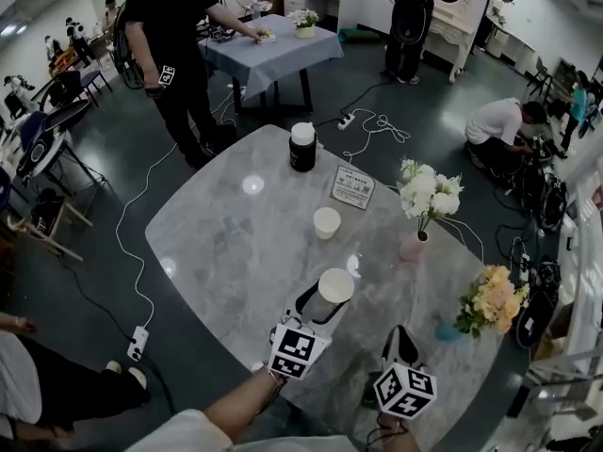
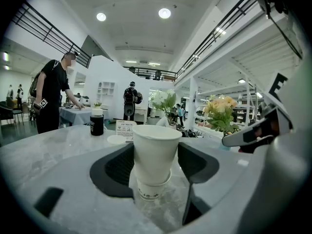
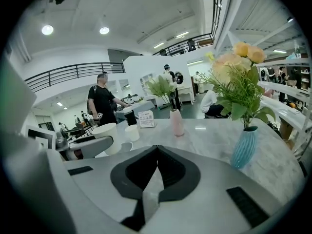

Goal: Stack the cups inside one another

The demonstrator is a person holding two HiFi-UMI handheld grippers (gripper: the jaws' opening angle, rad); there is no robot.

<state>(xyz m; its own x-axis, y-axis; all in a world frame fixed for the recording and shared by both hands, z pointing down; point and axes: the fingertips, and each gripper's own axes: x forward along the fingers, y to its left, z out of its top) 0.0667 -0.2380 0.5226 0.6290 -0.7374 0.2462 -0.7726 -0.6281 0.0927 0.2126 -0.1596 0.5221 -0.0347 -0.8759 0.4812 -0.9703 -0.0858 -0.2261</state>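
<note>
A white paper cup (image 1: 332, 290) stands between the jaws of my left gripper (image 1: 325, 301), near the front of the marble table (image 1: 226, 252). In the left gripper view the dark pads (image 2: 114, 167) sit against both sides of this cup (image 2: 156, 155). A short printed band shows under its base; whether that is a second cup I cannot tell. A smaller paper cup (image 1: 326, 222) stands alone farther back, beyond the held one. My right gripper (image 1: 399, 335) hovers at the right front, its jaws meeting at the tips (image 3: 156, 149) with nothing in them. From there I see the held cup (image 3: 108, 136) and the small cup (image 3: 131, 132).
A black bottle with a white lid (image 1: 302, 146) and a sign card (image 1: 353, 186) stand at the back. A pink vase of white flowers (image 1: 415, 243) and a blue vase of orange flowers (image 1: 448, 330) line the right edge. A person (image 1: 174, 55) stands beyond the table.
</note>
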